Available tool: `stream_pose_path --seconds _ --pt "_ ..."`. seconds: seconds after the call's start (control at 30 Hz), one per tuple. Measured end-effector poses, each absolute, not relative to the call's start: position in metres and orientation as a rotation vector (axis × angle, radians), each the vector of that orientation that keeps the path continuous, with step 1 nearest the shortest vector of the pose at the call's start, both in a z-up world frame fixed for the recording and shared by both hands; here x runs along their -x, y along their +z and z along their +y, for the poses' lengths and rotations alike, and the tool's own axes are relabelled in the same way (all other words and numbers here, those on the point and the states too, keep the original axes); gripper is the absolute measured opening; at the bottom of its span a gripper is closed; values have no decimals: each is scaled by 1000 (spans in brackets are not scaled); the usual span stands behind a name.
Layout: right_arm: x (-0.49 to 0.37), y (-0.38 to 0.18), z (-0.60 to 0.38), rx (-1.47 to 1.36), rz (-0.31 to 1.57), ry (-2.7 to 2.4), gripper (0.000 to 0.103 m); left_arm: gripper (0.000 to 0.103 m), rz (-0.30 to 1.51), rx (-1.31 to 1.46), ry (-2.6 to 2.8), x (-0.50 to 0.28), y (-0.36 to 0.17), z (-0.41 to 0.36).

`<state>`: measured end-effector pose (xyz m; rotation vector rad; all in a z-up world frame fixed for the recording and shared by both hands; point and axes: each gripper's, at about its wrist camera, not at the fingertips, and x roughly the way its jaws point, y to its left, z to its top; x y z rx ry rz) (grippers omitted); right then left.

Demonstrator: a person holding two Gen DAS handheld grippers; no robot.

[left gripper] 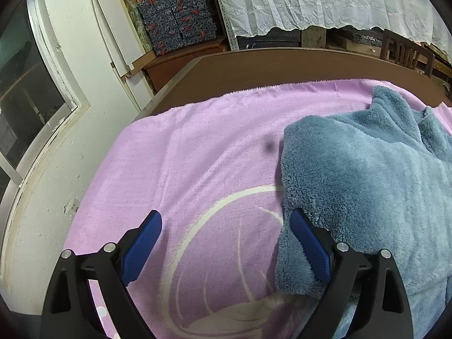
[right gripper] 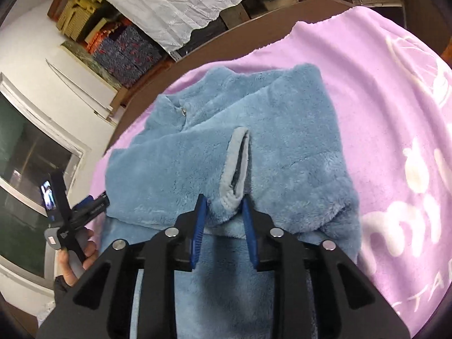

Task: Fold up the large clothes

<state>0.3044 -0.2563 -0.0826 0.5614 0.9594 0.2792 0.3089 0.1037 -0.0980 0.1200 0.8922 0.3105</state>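
- Lying on a pink-lilac blanket with cream printed figures (right gripper: 395, 130), which covers a brown wooden table (left gripper: 254, 65), is the fluffy blue fleece jacket (right gripper: 254, 141); it is partly folded, with one part doubled over the body.
- Gripping a bunched fold of the jacket just below the grey-edged pocket slit (right gripper: 236, 166), the right gripper (right gripper: 223, 206) has its blue ribbed pads pressed against the fleece on both sides.
- Hovering over the blanket, the left gripper (left gripper: 226, 223) has its blue pads spread wide with nothing between them; its right pad touches the jacket's near edge (left gripper: 296, 254).
- Seen in the right wrist view, the person's left hand (right gripper: 76, 257) holds that tool at the jacket's left side.
- Behind the table stand patterned dark-blue storage boxes (left gripper: 180, 19) and a white lace cloth (left gripper: 325, 0).
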Motion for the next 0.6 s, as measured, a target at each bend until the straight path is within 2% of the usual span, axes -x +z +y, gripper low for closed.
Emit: stream_pose_path --seconds 0.2,0.33,0.43,0.53,0.6 --pt "-292 -50 -251 -381 804 79 29 92 799 -53 210 -289 -68 95" --pt "-297 -46 -242 -363 811 160 29 92 746 -49 30 -276 -55 68" --pt "-308 -49 -227 -356 831 220 29 92 757 -105 -78 -274 -62 43" --pt "-322 -64 -216 -389 877 287 29 93 848 -216 -98 -284 -90 24" --pt "-324 -75 -217 -376 913 278 25 97 879 -220 -84 -290 -100 22"
